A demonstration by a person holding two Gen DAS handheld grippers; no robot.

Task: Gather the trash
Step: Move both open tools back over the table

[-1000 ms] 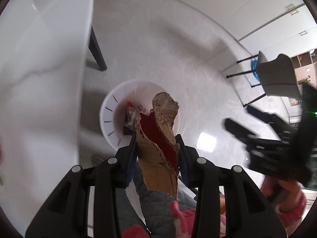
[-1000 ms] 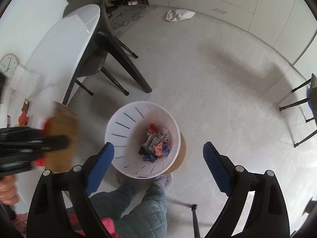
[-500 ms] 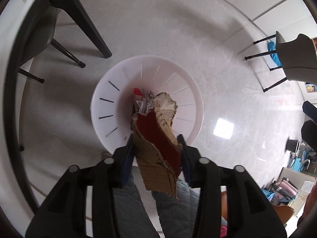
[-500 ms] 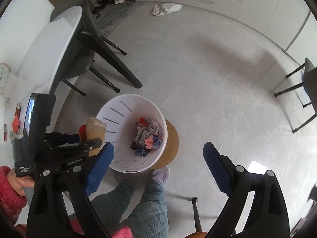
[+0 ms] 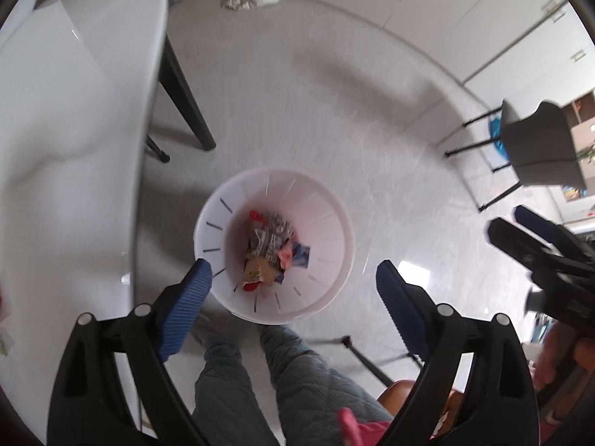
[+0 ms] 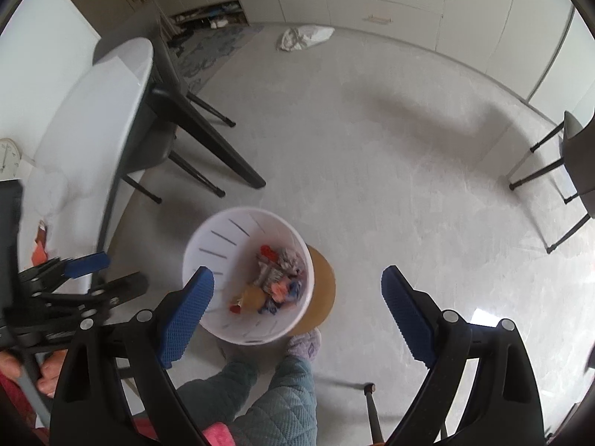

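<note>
A white slotted bin [image 5: 336, 230] stands on the floor below both grippers, with mixed wrappers [image 5: 273, 238] in its bottom. A torn brown and red cardboard piece [image 5: 256, 273] lies among them, free of any grip. My left gripper [image 5: 292, 273] hangs above the bin; its jaws are opening and nothing is between them. It also shows at the left edge of the right wrist view as the left gripper [image 6: 108, 273]. My right gripper [image 6: 297, 278] stands open and empty over the bin [image 6: 208, 245] and the cardboard piece [image 6: 253, 297].
A white table [image 5: 74, 130] with black legs runs along the left. A crumpled white bag [image 6: 305, 37] lies on the far floor by the cabinets. A grey chair [image 5: 539, 145] stands at right. A round wooden board [image 6: 323, 290] lies under the bin, by the person's legs [image 5: 241, 390].
The left gripper has opened and let go of the cardboard piece, which now lies in the bin. It has drawn back from the bin. The right gripper stays open.
</note>
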